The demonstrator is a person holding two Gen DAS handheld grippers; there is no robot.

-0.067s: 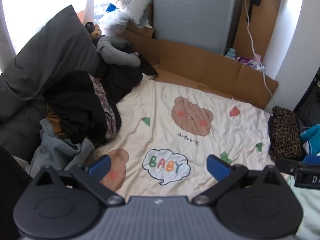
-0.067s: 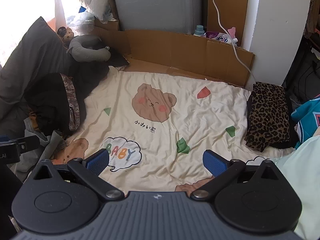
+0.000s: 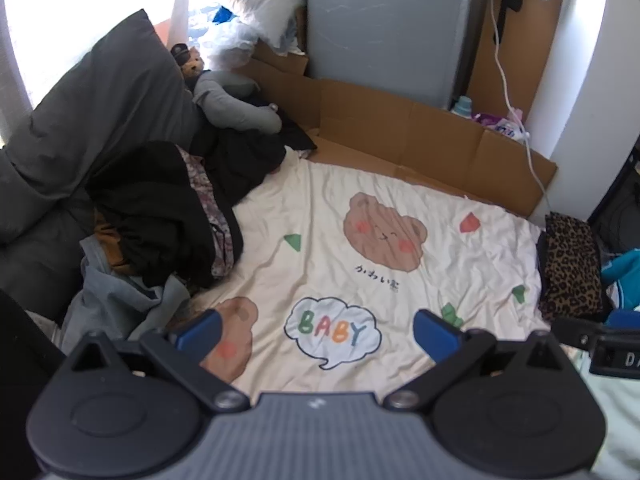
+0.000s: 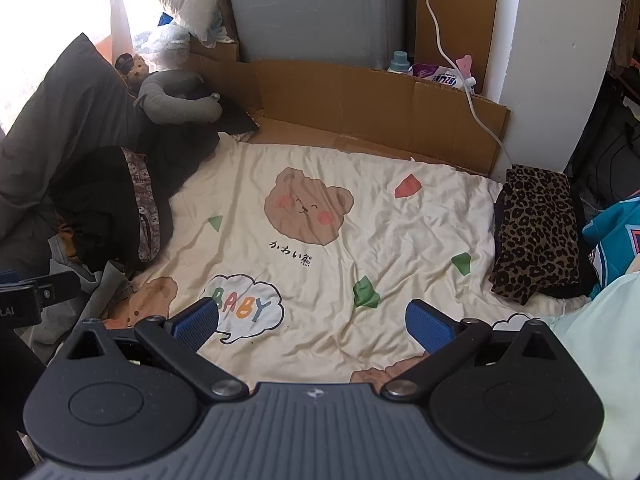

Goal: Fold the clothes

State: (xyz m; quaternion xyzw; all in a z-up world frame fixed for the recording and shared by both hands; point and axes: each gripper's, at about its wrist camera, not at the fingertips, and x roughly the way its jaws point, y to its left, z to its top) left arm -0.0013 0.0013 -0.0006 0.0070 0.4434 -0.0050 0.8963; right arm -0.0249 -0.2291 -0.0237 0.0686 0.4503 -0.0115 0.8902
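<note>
A heap of unfolded clothes (image 3: 160, 216), black, patterned and grey-blue, lies at the left of a cream bear-print sheet (image 3: 460, 272). It also shows in the right wrist view (image 4: 108, 208). A folded leopard-print garment (image 3: 572, 264) sits at the sheet's right edge, seen too in the right wrist view (image 4: 536, 228). My left gripper (image 3: 316, 330) is open and empty above the near sheet. My right gripper (image 4: 312, 322) is open and empty above the sheet (image 4: 400, 220). A pale mint cloth (image 4: 600, 340) lies at the near right.
Dark grey pillows (image 3: 92, 120) and a grey plush toy (image 3: 236, 108) are at the back left. Cardboard panels (image 3: 420, 132) line the far edge before a grey cabinet (image 3: 384, 20). A white cable (image 4: 460, 64) hangs by the white wall. A teal garment (image 4: 616, 236) is at the right.
</note>
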